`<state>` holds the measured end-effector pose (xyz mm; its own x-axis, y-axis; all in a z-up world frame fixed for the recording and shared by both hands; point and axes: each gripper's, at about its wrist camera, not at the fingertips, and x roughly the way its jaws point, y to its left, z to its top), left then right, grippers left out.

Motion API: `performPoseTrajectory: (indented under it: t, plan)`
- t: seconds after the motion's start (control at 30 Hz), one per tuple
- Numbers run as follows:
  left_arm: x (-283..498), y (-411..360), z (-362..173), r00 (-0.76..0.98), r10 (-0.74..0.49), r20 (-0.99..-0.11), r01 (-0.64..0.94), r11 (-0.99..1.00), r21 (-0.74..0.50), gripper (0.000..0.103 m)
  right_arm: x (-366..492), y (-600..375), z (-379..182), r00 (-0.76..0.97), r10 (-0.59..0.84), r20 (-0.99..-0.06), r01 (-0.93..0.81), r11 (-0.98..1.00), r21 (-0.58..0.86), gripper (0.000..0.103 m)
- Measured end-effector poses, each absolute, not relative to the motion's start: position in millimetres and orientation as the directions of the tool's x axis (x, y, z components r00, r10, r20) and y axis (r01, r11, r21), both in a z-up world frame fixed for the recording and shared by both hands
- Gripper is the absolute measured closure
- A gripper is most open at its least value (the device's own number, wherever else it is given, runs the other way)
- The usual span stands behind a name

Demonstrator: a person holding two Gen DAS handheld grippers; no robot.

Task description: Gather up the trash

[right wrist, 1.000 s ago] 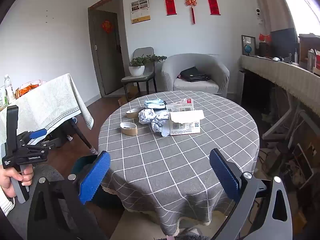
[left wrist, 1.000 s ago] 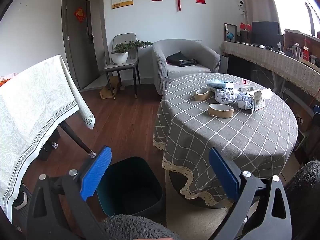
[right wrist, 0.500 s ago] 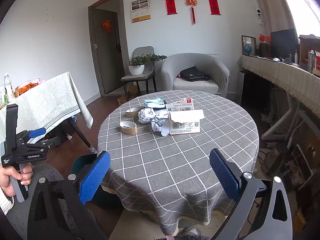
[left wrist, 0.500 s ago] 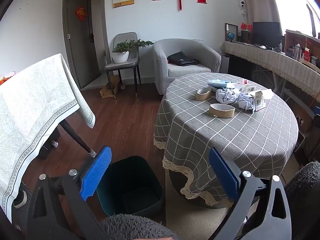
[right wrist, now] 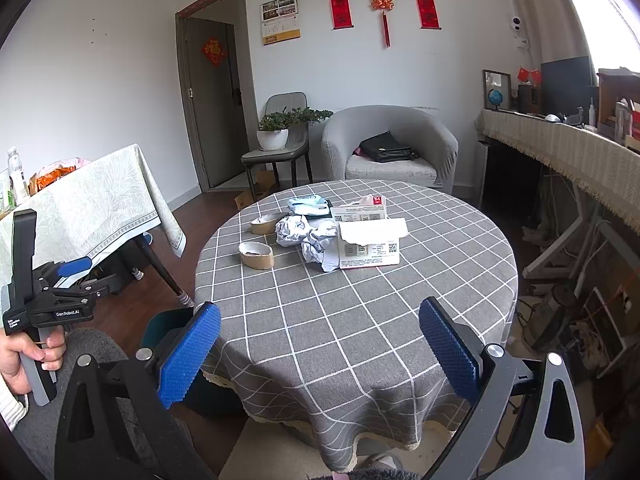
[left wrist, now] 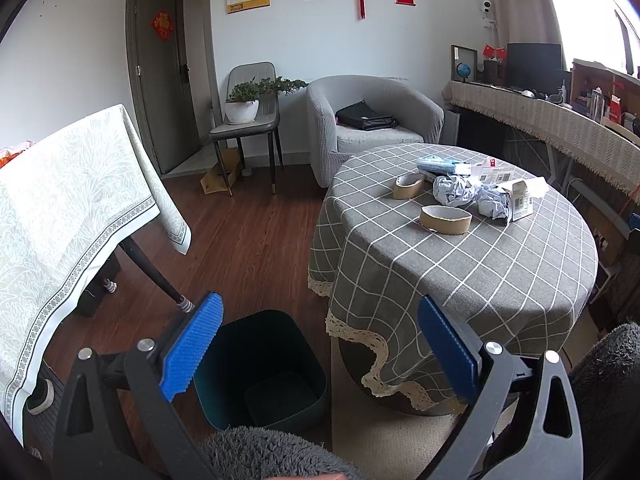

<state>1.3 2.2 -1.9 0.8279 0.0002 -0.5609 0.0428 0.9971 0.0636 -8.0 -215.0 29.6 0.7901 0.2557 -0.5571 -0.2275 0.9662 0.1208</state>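
Note:
On the round table with a grey checked cloth [right wrist: 360,320] lies a heap of trash: crumpled paper [right wrist: 308,236], a white carton [right wrist: 370,246], a blue packet [right wrist: 306,205] and two tape rolls [right wrist: 256,255]. In the left wrist view the same crumpled paper [left wrist: 456,190] and a tape roll [left wrist: 445,219] lie well ahead. A dark green bin [left wrist: 260,372] stands on the floor at the table's left. My left gripper [left wrist: 318,344] hangs open above the bin's right edge. My right gripper [right wrist: 320,350] is open over the table's near edge. Both hold nothing.
A second table with a pale patterned cloth [left wrist: 60,208] stands on the left. Behind are a grey armchair [right wrist: 388,148] with a black bag, a chair with a potted plant [right wrist: 276,132], and a long sideboard [right wrist: 560,148] on the right. A hand [right wrist: 24,356] holds the left gripper.
Both views have shifted only slightly; the left gripper has edged a little toward the table. Both grippers stay open.

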Motion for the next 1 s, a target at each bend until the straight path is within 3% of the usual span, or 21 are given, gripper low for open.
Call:
performPoseTrajectory:
  t: [1.0]
  plan:
    - [2.6,1.9,-5.0,0.825,0.002,-0.565,0.042,0.997,0.064,0.003,-7.9,-217.4,25.0,0.786,0.257,-0.562,-0.226,0.966,0.125,0.003]
